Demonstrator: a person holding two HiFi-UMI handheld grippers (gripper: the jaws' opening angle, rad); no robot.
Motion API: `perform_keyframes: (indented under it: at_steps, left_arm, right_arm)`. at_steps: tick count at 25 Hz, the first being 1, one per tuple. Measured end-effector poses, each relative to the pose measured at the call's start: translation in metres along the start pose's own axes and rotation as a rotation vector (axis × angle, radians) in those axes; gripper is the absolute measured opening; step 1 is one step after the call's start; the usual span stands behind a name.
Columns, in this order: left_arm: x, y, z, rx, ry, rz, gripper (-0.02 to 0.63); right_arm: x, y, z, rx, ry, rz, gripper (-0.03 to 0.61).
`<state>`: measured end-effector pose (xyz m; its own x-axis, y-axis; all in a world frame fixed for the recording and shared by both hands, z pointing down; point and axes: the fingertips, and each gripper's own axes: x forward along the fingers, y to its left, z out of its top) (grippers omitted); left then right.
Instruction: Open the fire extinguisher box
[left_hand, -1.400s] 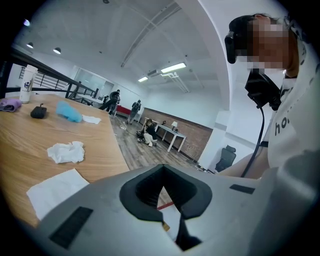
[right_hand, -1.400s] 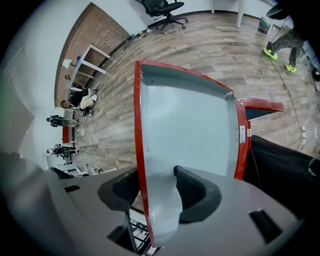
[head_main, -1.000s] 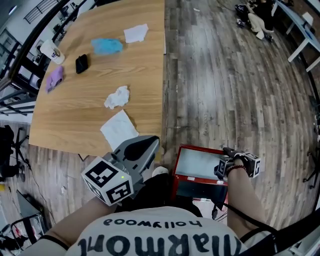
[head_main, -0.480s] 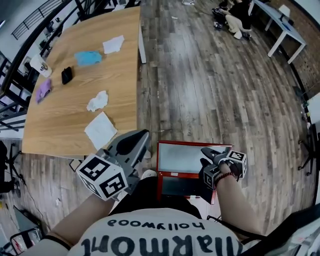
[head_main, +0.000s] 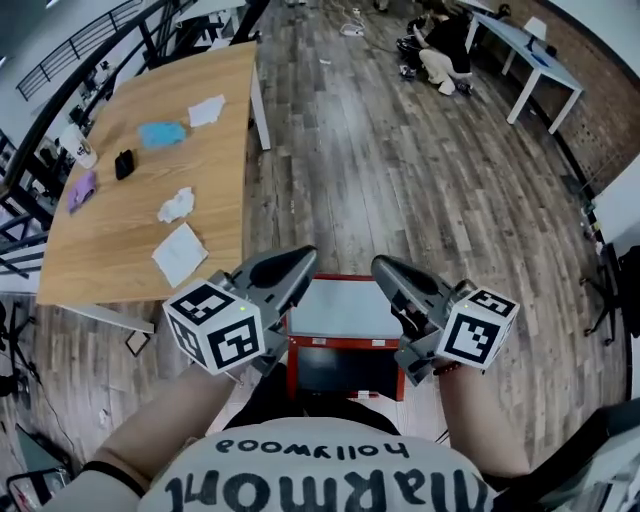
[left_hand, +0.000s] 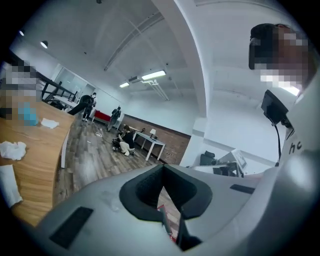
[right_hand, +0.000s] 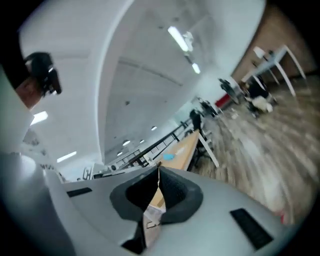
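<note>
The red fire extinguisher box (head_main: 345, 310) lies on the wood floor just in front of the person, a pale panel on its far part and a dark part nearer. Both grippers are held level above it, pointing away from the body. My left gripper (head_main: 303, 260) hangs over the box's left edge, jaws together and empty. My right gripper (head_main: 384, 266) hangs over the right edge; its jaws have just closed with nothing between them. In the left gripper view (left_hand: 163, 168) and the right gripper view (right_hand: 159, 168) the tips meet. Neither gripper touches the box.
A long wooden table (head_main: 120, 215) stands to the left, carrying tissues (head_main: 176, 204), a blue cloth (head_main: 160, 133), a purple cloth and a cup. A person (head_main: 436, 48) crouches by a white desk (head_main: 528, 55) far back on the right.
The right gripper has lifted off the box's right side, rolled over and shut, ending level beside the left one. The left gripper also rose and moved toward the box.
</note>
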<state>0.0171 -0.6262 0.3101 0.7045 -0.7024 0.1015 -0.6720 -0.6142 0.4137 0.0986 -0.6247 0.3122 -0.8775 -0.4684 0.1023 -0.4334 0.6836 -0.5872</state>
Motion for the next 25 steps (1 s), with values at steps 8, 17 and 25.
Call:
perform_keyframes:
  at_steps: [8, 17, 25]
  left_arm:
    - [0.012, -0.061, 0.006, 0.046, -0.038, -0.025, 0.006]
    - [0.003, -0.088, -0.017, 0.067, -0.015, -0.014, 0.006]
    - [0.005, -0.09, -0.024, 0.072, -0.002, -0.002, 0.006]
  right_arm:
    - [-0.049, 0.063, 0.021, -0.445, -0.057, 0.052, 0.014]
    - [-0.075, 0.06, 0.004, -0.486, -0.026, -0.007, 0.014]
    - [-0.087, 0.043, 0.001, -0.476, -0.014, -0.047, 0.012]
